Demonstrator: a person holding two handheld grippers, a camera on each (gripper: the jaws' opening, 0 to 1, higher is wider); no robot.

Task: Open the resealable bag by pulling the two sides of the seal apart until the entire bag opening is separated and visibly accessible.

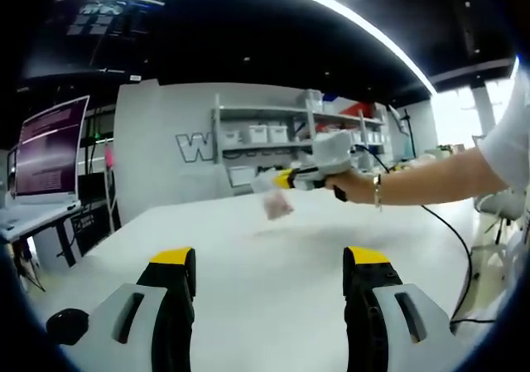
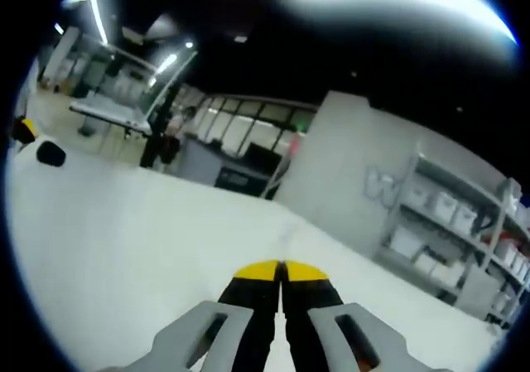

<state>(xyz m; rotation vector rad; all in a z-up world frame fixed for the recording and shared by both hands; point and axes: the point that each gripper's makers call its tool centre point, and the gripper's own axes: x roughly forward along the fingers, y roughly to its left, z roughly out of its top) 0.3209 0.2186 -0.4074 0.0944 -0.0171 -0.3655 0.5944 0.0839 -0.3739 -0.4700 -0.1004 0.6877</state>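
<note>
White table (image 1: 273, 264): one bag (image 1: 277, 205), two grippers (image 1: 269, 293) (image 2: 281, 272).

In the left gripper view, the left gripper (image 1: 271, 282) is low over the near part of the table (image 1: 273, 256), its 2 jaws apart. Beyond it, above the table's far side, the right gripper (image 1: 281, 179) comes in from the right, with the bag (image 1: 277, 207) hanging at its tip. A laptop (image 1: 48, 152) stands to the left, shelves (image 1: 290, 132) behind. In the right gripper view, the jaws meet over the table.
</note>
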